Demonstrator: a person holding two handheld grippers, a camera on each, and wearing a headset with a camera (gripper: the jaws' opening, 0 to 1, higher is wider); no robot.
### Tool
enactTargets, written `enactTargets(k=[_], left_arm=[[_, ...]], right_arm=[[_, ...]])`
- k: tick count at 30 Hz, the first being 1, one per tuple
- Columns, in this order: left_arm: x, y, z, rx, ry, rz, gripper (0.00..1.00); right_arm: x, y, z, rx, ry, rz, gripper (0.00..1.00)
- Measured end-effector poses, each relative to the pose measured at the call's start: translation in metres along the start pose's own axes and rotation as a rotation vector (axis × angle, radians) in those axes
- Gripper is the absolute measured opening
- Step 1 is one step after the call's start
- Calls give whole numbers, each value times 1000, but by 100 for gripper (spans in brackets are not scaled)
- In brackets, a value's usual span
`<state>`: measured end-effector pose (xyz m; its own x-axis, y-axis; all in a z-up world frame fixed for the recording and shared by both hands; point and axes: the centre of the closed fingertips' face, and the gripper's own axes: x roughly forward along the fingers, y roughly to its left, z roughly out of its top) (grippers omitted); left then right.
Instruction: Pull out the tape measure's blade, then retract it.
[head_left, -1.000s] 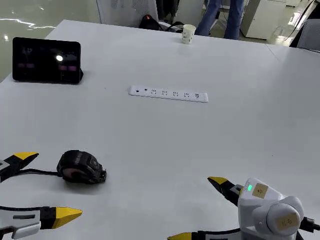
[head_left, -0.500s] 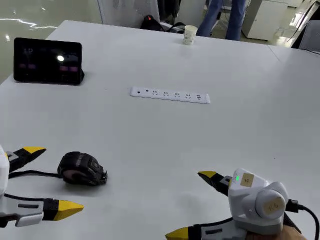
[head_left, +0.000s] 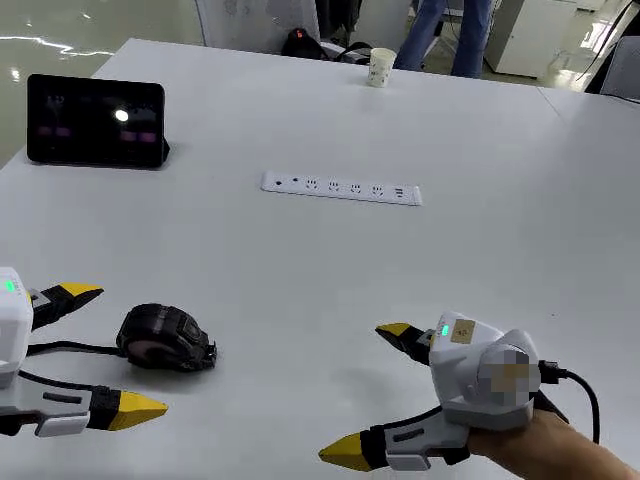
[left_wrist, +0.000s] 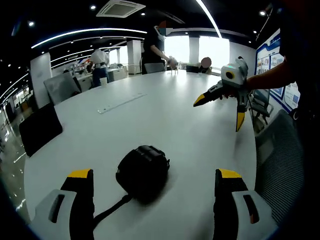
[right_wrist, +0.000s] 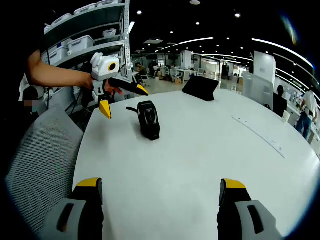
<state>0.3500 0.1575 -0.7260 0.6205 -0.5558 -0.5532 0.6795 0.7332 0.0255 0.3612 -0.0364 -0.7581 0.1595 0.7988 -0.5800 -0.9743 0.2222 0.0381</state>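
I see a white counter (head_left: 300, 260) with a dark tablet (head_left: 96, 122) propped upright near its far left corner, a white power strip (head_left: 341, 188) lying flat across the middle, and a paper cup (head_left: 378, 68) at the far edge. Beyond that edge I make out a person's legs (head_left: 450, 35) in jeans and a dark bag (head_left: 305, 45).

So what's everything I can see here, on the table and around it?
table: one, white, under everything
tape measure: one, black, near left
power strip: one, white, table's middle
tablet: one, black, far left, propped up
paper cup: one, white, far edge
bag: one, black, beyond the far edge
left gripper: one, white, yellow-tipped fingers open either side of the tape measure
right gripper: one, white, open, near right
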Motion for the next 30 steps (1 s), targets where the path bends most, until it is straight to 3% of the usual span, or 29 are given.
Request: enactTargets(k=[8,22,30], left_arm=[[6,3,-3,38,38,-42,97],[14,13,-6,129,114,-107,92],[18,14,-13,181,172,-157,83]], right_arm=[[17,-4,7,-31,12,49,96],[48,-12,26,-135,-13,130,89],[62,-2,37,-198,-15,189,84]])
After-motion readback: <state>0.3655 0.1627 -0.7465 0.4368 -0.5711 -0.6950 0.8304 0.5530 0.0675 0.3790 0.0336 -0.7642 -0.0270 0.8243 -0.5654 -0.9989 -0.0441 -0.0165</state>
